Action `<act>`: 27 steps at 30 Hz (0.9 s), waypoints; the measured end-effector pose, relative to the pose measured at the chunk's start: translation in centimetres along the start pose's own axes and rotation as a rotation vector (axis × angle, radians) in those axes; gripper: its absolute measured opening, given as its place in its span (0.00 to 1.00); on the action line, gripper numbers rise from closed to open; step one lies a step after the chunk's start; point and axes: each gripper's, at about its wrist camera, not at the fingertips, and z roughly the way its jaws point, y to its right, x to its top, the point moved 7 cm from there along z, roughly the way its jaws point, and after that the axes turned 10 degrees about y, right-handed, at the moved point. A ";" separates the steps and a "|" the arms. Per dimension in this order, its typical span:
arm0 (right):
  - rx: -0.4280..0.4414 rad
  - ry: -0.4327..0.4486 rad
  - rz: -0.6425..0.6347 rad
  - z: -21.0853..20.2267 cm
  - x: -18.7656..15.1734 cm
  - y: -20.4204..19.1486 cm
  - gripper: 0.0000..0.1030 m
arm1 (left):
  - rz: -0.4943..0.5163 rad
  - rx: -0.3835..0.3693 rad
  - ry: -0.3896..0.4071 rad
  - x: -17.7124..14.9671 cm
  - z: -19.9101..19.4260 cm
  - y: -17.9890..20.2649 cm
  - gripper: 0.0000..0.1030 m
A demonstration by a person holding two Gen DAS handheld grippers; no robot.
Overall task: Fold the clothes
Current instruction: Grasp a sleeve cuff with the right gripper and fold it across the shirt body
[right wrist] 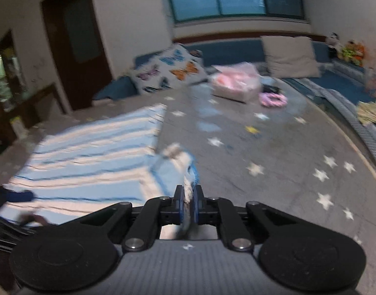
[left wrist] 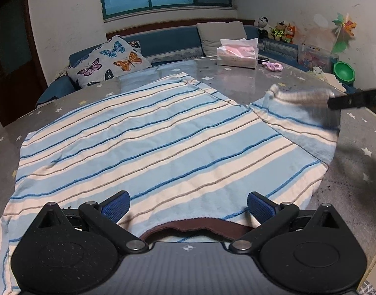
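We see a striped shirt (left wrist: 148,135) lying flat on the table (left wrist: 237,83), its blue, cream and brown bands running across the cloth and its dark collar (left wrist: 188,228) nearest the left camera. Our left tool (left wrist: 188,207) hangs just above the collar with its 2 blue pads (left wrist: 115,206) spread wide, gripping nothing. Our right tool (right wrist: 187,204) is pressed together on the sleeve (right wrist: 174,164), a fold of cloth pinched between its pads. In the left view that sleeve (left wrist: 298,113) is lifted off the table at the shirt's right side, and the right tool (left wrist: 355,100) shows there as a dark blurred bar at its cuff. The right view is blurred, so fine detail of the pinch is hard to tell.

Well beyond the shirt, on the far part of the table, stand a tissue box (left wrist: 237,54) and, just right of it, a pink scrunchie (left wrist: 273,66). A butterfly cushion (left wrist: 109,61) leans on the blue sofa (left wrist: 168,41) behind the table, with a plain cushion (left wrist: 219,35) farther right.
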 end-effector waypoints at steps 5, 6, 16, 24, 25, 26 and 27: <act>0.122 0.014 -0.053 -0.3 1.1 -4.8 0.07 | -0.019 0.007 0.004 -0.2 -0.4 -0.5 1.00; 0.146 0.010 -0.062 -0.2 1.1 -5.7 0.07 | -0.023 0.010 0.005 -0.3 -0.5 -0.7 1.00; 0.284 -0.098 -0.113 2.8 -2.0 -11.5 0.15 | -0.046 0.023 -0.001 -0.7 -0.9 -1.5 1.00; 0.209 -0.132 -0.163 3.8 -1.9 -8.3 0.22 | -0.038 0.019 -0.004 0.1 -0.1 -1.0 1.00; 0.195 -0.152 -0.164 4.4 -2.3 -7.7 0.22 | -0.036 0.018 -0.004 0.2 0.1 -0.9 1.00; 0.181 -0.172 -0.165 5.0 -2.7 -7.0 0.22 | -0.034 0.017 -0.005 0.3 0.2 -0.8 1.00; 0.166 -0.192 -0.168 5.4 -3.2 -6.4 0.22 | -0.032 0.016 -0.005 0.4 0.4 -0.7 1.00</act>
